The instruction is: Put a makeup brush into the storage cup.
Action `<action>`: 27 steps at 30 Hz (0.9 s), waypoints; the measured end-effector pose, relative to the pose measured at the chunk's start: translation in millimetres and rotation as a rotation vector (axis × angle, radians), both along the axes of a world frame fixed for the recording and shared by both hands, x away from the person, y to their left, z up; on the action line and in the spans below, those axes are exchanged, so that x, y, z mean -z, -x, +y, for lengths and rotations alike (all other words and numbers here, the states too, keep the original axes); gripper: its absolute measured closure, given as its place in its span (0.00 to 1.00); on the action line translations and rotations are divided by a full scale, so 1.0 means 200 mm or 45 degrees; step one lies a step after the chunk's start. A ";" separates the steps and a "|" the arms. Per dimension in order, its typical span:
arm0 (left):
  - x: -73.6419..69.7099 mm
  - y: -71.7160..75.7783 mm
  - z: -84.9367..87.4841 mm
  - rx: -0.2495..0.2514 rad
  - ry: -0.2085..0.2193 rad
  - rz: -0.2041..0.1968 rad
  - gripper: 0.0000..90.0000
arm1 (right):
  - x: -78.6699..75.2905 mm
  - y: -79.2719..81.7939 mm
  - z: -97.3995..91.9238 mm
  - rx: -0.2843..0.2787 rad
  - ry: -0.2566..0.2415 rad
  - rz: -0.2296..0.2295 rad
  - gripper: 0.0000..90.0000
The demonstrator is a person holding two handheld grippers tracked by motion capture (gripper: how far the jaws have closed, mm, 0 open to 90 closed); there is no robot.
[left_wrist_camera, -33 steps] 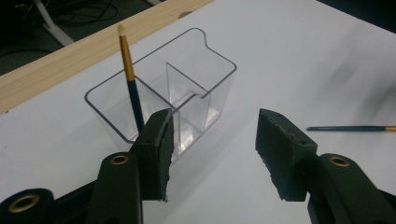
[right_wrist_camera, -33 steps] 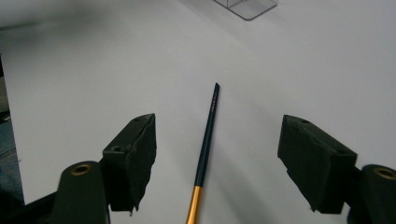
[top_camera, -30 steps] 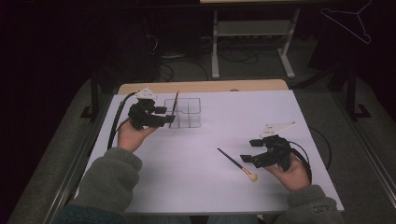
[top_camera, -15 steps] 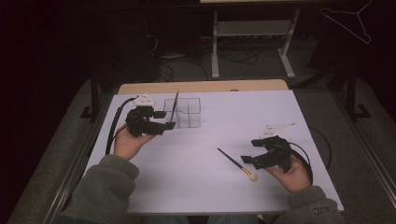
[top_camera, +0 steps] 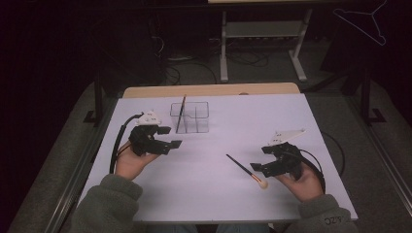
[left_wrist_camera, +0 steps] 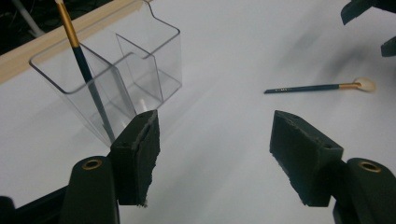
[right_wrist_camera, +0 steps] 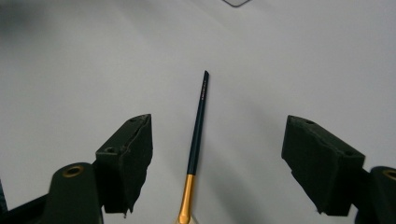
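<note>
So one brush (top_camera: 181,112) stands in the clear organizer (top_camera: 190,117), left tongs (top_camera: 168,138) just opening and empty, while the second brush (top_camera: 246,170) lies on the tabletop (top_camera: 243,126) before the released right tongs (top_camera: 257,166).

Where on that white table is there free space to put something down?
Widest bare stretch: right of the clear organizer, up to the table edge. Also free between the two grippers, left and right, except where a brush lies.

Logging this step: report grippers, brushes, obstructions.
Left gripper jaws just opening, empty. Right gripper open astride flat brush. Other brush upright in clear organizer. Nothing obstructing.
</note>
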State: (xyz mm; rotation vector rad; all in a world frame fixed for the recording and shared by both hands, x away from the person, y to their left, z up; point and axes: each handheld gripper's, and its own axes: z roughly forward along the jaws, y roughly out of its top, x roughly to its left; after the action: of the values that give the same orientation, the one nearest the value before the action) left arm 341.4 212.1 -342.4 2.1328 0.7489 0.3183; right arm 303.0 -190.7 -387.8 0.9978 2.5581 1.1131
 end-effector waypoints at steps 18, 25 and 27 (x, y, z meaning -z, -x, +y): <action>0.11 0.16 -0.03 0.040 -0.056 0.002 0.31 | 0.05 0.01 0.05 -0.014 0.079 0.035 0.33; 0.15 0.21 -0.02 0.045 -0.056 -0.004 0.31 | 0.07 0.00 0.06 -0.020 0.094 0.047 0.36; 0.16 0.22 -0.02 0.039 -0.041 0.001 0.31 | 0.08 0.01 0.07 -0.012 0.096 0.058 0.37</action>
State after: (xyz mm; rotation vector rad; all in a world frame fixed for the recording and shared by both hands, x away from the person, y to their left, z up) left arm 297.2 207.3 -374.2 2.1724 0.7149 0.3149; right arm 301.9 -176.1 -402.9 1.0055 2.6215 0.9989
